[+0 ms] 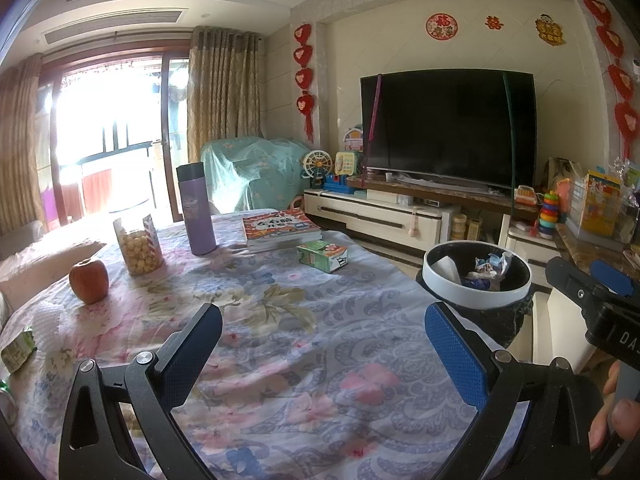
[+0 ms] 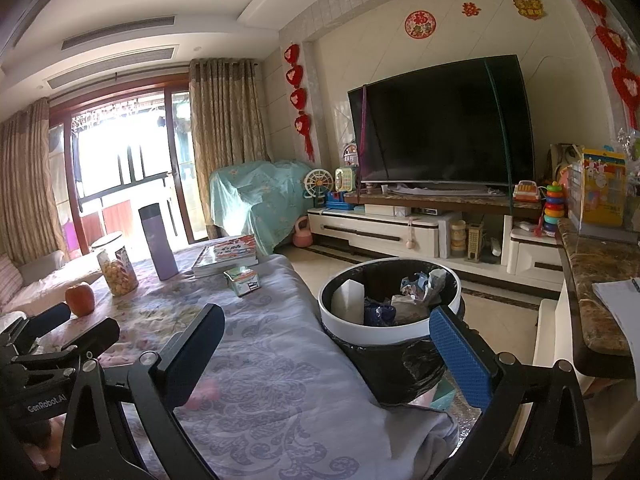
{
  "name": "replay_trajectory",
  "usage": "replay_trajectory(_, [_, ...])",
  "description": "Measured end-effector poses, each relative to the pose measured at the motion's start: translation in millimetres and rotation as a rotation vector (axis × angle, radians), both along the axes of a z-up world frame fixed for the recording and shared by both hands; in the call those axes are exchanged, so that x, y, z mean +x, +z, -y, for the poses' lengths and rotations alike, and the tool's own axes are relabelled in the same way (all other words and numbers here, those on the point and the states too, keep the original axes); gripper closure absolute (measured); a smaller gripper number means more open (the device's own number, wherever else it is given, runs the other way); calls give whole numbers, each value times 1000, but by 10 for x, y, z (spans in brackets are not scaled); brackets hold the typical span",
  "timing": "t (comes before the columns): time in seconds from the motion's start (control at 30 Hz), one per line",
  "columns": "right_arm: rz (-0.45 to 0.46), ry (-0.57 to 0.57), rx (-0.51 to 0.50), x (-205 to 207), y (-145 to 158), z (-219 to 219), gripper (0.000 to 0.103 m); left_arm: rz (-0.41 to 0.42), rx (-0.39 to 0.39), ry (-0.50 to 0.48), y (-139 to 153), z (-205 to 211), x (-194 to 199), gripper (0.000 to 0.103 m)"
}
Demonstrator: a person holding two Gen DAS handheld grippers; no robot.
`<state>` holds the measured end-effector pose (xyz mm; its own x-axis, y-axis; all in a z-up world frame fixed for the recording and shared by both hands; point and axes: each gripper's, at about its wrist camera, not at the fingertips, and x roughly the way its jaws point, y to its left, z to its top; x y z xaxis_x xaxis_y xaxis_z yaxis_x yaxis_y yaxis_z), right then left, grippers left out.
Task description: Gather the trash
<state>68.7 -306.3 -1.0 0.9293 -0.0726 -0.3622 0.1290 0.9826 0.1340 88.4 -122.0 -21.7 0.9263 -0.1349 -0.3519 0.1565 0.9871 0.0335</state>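
Observation:
A green drink carton (image 1: 322,255) (image 2: 242,281) lies on the floral tablecloth (image 1: 280,340) beyond my left gripper (image 1: 324,352), which is open and holds nothing. A second green carton (image 1: 17,349) lies at the table's left edge. The white-rimmed trash bin (image 1: 476,276) (image 2: 390,308) with a black liner stands at the table's right side and holds wrappers and paper. My right gripper (image 2: 328,352) is open and empty, its right finger overlapping the bin's near rim in view. Each gripper shows in the other's view: the right gripper (image 1: 588,284) and the left gripper (image 2: 68,324).
On the table stand an apple (image 1: 89,281), a jar of snack balls (image 1: 138,246), a purple flask (image 1: 197,210) and stacked books (image 1: 280,228). A TV (image 1: 448,128) on a low cabinet faces me. A marble counter (image 2: 592,280) runs along the right.

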Motion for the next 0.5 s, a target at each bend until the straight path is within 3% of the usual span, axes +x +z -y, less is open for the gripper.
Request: replay_trajectory(0.5, [-3,10,2,20,28,-63,0,-8,0,3,-13,-10,37,0])
